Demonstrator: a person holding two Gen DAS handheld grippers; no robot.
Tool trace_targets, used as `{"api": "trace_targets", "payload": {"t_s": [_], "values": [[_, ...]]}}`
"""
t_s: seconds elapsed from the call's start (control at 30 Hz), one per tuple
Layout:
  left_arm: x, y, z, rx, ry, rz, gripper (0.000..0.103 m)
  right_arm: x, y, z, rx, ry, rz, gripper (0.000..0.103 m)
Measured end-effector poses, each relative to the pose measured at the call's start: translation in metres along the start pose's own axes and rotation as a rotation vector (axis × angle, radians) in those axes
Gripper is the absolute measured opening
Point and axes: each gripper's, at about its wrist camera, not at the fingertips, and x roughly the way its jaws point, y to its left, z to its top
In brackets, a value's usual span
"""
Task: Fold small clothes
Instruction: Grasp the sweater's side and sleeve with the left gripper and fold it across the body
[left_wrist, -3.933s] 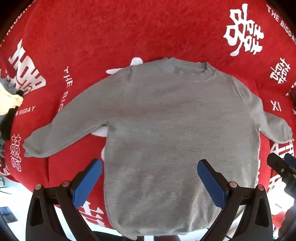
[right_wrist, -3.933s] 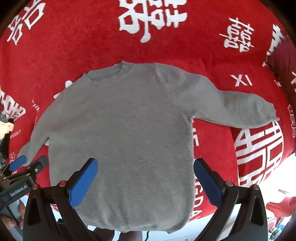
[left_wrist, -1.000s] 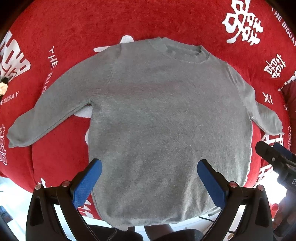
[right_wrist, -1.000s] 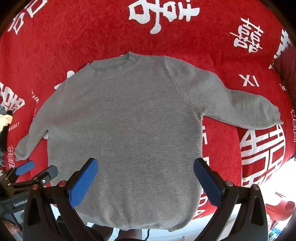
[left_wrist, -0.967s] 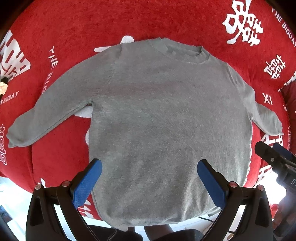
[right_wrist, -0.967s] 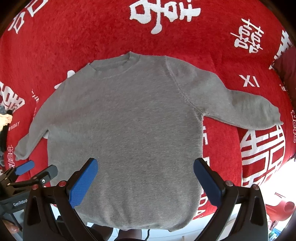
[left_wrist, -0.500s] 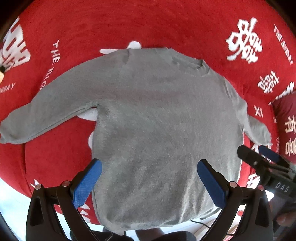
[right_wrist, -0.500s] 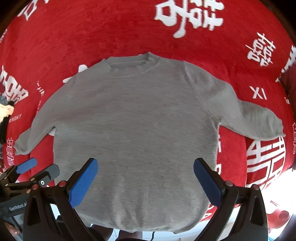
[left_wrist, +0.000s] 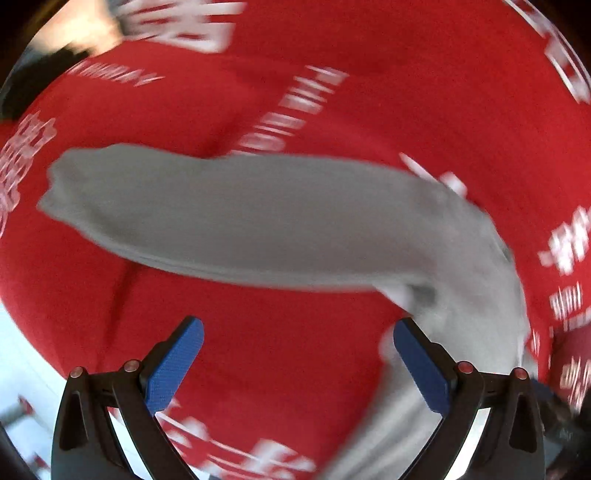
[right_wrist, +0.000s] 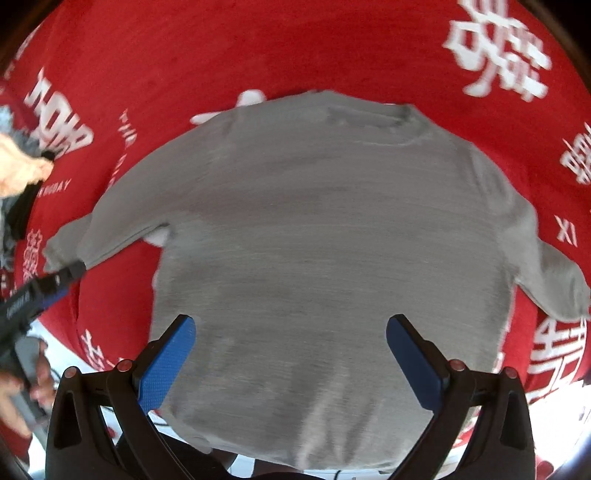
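A small grey long-sleeved sweater (right_wrist: 332, 236) lies flat on a red cloth, neck away from me, both sleeves spread out. In the left wrist view its left sleeve (left_wrist: 240, 218) fills the middle, blurred. My left gripper (left_wrist: 295, 362) is open and empty just short of that sleeve; it also shows in the right wrist view (right_wrist: 55, 284), with its tip at the cuff. My right gripper (right_wrist: 288, 350) is open and empty over the sweater's lower body.
The red cloth (right_wrist: 184, 55) with white characters covers the table. A pile of other clothes (right_wrist: 18, 166) lies at the far left. The cloth's near edge (right_wrist: 92, 362) runs just below the sweater's hem.
My left gripper has swung sharply left, from over the sweater's body to its left sleeve. My right gripper has shifted left and turned a little, so the sweater sits further right in its view.
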Motion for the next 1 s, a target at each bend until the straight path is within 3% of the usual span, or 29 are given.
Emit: {"api": "trace_targets", "payload": {"t_s": [0.13,0.23,0.3,0.47,0.53,0.6,0.7,0.77,0.83,0.93,1.0], "values": [[0.013,0.071,0.016,-0.154,-0.037,-0.036,0.103,0.016,0.032,0.004,-0.058,0.016,0.038,0.103],[0.033,0.110,0.023,-0.256,-0.019,-0.125,0.103,0.028,0.052,0.005,-0.093,0.028,0.065,0.103],[0.048,0.122,0.025,-0.311,0.002,-0.199,0.103,0.036,0.065,0.006,-0.115,0.039,0.076,0.103],[0.059,0.137,0.031,-0.411,-0.015,-0.276,0.103,0.048,0.087,0.009,-0.149,0.068,0.098,0.103],[0.060,0.135,0.033,-0.408,-0.018,-0.278,0.101,0.048,0.093,0.010,-0.156,0.068,0.113,0.103],[0.060,0.130,0.035,-0.387,-0.025,-0.243,0.092,0.044,0.096,0.011,-0.166,0.064,0.115,0.103],[0.058,0.124,0.040,-0.357,-0.038,-0.159,0.054,0.036,0.097,0.014,-0.173,0.050,0.119,0.103],[0.056,0.125,0.042,-0.338,-0.052,-0.171,0.013,0.031,0.091,0.014,-0.165,0.041,0.120,0.103],[0.053,0.126,0.044,-0.337,-0.065,-0.210,0.010,0.028,0.083,0.013,-0.143,0.036,0.130,0.103],[0.034,0.107,0.047,-0.246,-0.130,-0.178,0.010,0.027,0.064,0.008,-0.100,0.040,0.152,0.103],[0.020,0.085,0.051,-0.188,-0.167,-0.195,0.010,0.027,0.051,0.006,-0.078,0.038,0.160,0.103]]}}
